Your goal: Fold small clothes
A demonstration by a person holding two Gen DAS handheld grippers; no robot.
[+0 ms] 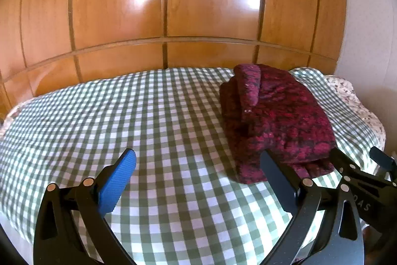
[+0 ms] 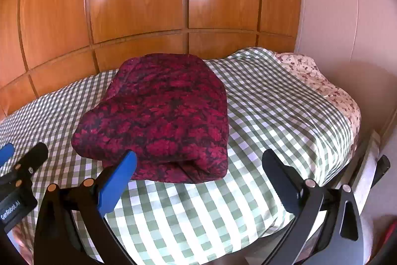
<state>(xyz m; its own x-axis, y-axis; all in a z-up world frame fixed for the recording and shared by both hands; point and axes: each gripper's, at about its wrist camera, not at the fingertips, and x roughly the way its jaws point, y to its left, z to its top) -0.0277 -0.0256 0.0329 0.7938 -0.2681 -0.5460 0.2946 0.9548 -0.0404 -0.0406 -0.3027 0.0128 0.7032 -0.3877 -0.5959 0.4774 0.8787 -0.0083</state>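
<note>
- Folded dark red garment [image 2: 158, 121] lies on checked bedsheet [image 2: 273, 116], at 12 o'clock from the right gripper [image 2: 198, 165], 2 o'clock from the left gripper [image 1: 198, 165].
- Left gripper: jaws spread wide, nothing between, only sheet; garment's near edge sits just past its right finger.
- Right gripper: jaws apart, empty; left blue pad [image 2: 119, 180] overlaps garment's near hem in view, contact unclear.
- Open sheet at 9–11 o'clock of garment in the left view, and at 3 o'clock in the right view.
- Wooden wardrobe [image 1: 168, 4] beyond the bed's far edge.
- Flowered fabric [image 2: 322, 81] at the bed's 2 o'clock corner, by a wall [image 2: 347, 16].
</note>
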